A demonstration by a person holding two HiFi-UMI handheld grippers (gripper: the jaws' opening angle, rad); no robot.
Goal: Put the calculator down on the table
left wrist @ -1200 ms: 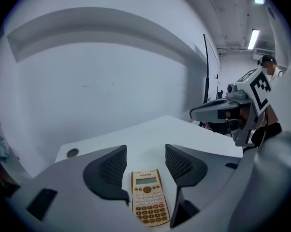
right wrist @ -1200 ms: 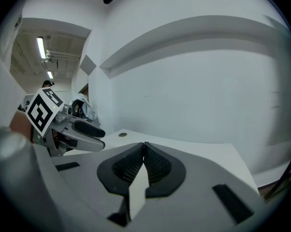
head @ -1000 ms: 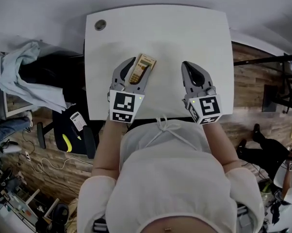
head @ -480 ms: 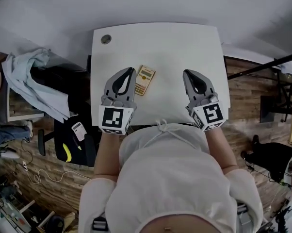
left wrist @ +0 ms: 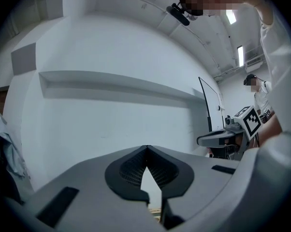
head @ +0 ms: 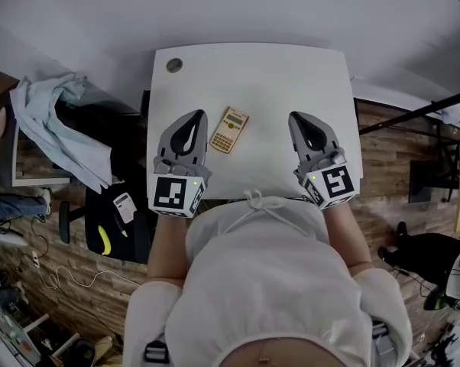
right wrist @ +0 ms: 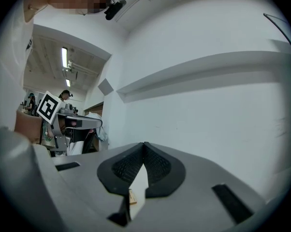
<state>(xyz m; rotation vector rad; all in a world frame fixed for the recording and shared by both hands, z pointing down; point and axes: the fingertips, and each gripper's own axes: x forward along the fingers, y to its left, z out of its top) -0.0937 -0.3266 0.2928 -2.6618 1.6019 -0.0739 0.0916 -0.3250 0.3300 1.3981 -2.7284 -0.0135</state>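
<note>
Calculator [head: 229,129] flat on the white tabletop [head: 276,75] is what you have here: it lies a little toward 9 o'clock of the tabletop's middle, its long side running roughly from 7 to 1 o'clock, keys up, touched by nothing. Your left tongs [head: 197,116] sit just beside it, with the calculator at about 4 o'clock of their tip; they have just been closing and are now pressed together tip to tip, with nothing between them, as the left gripper view [left wrist: 146,149] confirms. Your right tongs [head: 295,118] are well apart from it toward 3 o'clock, also pressed together and empty in the right gripper view [right wrist: 144,144]. Both look to be held level above the tabletop, not resting on it. The placing looks done, so the risk from here is undoing it. The likeliest slip is the left tongs drifting toward 3 o'clock or dipping as you pull away: their side would catch the calculator's long edge. A light plastic case on a smooth top probably skates or spins easily, perhaps toward the near edge at 6 o'clock. Draw the left tongs back toward 6 o'clock without crossing over the calculator.
</note>
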